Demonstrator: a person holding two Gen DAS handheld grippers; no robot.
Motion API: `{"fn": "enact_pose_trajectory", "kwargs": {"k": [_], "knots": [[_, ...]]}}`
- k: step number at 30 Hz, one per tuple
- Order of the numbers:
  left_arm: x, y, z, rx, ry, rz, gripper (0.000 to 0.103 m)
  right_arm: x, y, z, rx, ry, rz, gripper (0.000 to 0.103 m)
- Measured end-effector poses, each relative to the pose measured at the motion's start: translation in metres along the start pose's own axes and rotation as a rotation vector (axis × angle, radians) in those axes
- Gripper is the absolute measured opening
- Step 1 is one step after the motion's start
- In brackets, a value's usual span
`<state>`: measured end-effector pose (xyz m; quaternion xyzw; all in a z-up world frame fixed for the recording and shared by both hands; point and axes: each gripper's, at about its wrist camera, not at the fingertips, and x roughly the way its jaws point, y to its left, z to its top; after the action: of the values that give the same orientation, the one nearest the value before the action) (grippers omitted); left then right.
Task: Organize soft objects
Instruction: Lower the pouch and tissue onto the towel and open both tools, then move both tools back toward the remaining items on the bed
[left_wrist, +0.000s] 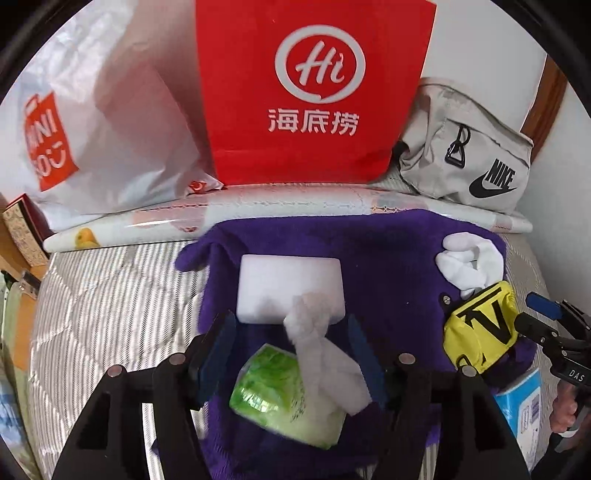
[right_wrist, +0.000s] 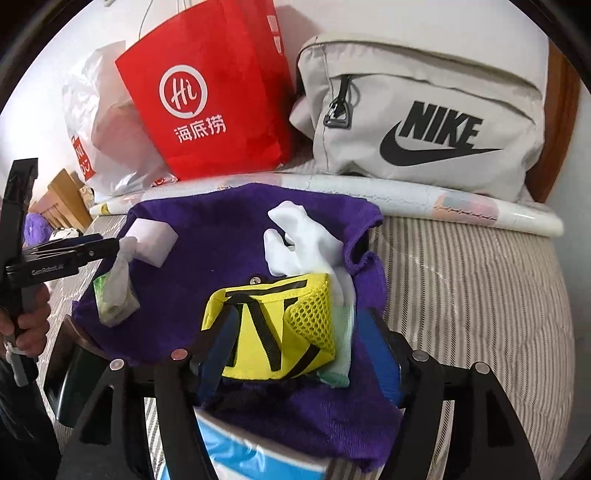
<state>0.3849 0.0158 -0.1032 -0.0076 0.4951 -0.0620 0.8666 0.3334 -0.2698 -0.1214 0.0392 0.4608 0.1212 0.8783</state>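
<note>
A purple towel (left_wrist: 388, 266) (right_wrist: 207, 236) lies spread on the striped bed. On it sit a white sponge block (left_wrist: 291, 280) (right_wrist: 153, 240), a white sock (left_wrist: 471, 266) (right_wrist: 306, 243) and a green tissue pack (left_wrist: 280, 398) (right_wrist: 110, 306) with white tissue (left_wrist: 321, 347) pulled from it. My left gripper (left_wrist: 290, 354) is open around the tissue and pack. My right gripper (right_wrist: 299, 350) is open around a yellow pouch with black straps (right_wrist: 273, 328) (left_wrist: 480, 332); whether the pads touch it is unclear.
A red paper bag (left_wrist: 314, 92) (right_wrist: 210, 96), a white plastic Miniso bag (left_wrist: 92, 122), a grey Nike bag (left_wrist: 469, 147) (right_wrist: 424, 118) and a rolled sheet (left_wrist: 258, 210) line the back. A blue-white box (right_wrist: 258, 454) lies under the towel's near edge.
</note>
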Motion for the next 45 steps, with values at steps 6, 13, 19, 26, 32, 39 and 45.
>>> {"fn": "enact_pose_trajectory", "kwargs": {"k": [6, 13, 19, 26, 32, 39, 45], "knots": [[-0.039, -0.002, -0.018, 0.035, -0.096, 0.006, 0.061, -0.036, 0.013, -0.014, -0.034, -0.093, -0.008, 0.068], [-0.085, -0.004, -0.056, 0.047, -0.079, -0.018, 0.061, -0.083, 0.034, -0.041, -0.047, -0.131, 0.031, 0.068], [-0.119, -0.013, -0.106, 0.071, -0.074, -0.039, 0.061, -0.107, 0.068, -0.077, -0.126, -0.088, 0.052, 0.068], [-0.133, -0.018, -0.163, 0.088, -0.032, -0.064, 0.061, -0.115, 0.09, -0.118, -0.104, 0.005, 0.112, 0.068], [-0.127, -0.008, -0.204, 0.079, 0.002, -0.03, 0.061, -0.122, 0.109, -0.152, -0.12, -0.002, 0.128, 0.068], [-0.115, 0.015, -0.237, 0.018, 0.041, -0.035, 0.061, -0.098, 0.142, -0.184, -0.181, 0.049, 0.171, 0.068], [-0.113, 0.039, -0.258, -0.052, 0.048, -0.056, 0.061, -0.062, 0.161, -0.194, -0.203, 0.103, 0.193, 0.068]]}}
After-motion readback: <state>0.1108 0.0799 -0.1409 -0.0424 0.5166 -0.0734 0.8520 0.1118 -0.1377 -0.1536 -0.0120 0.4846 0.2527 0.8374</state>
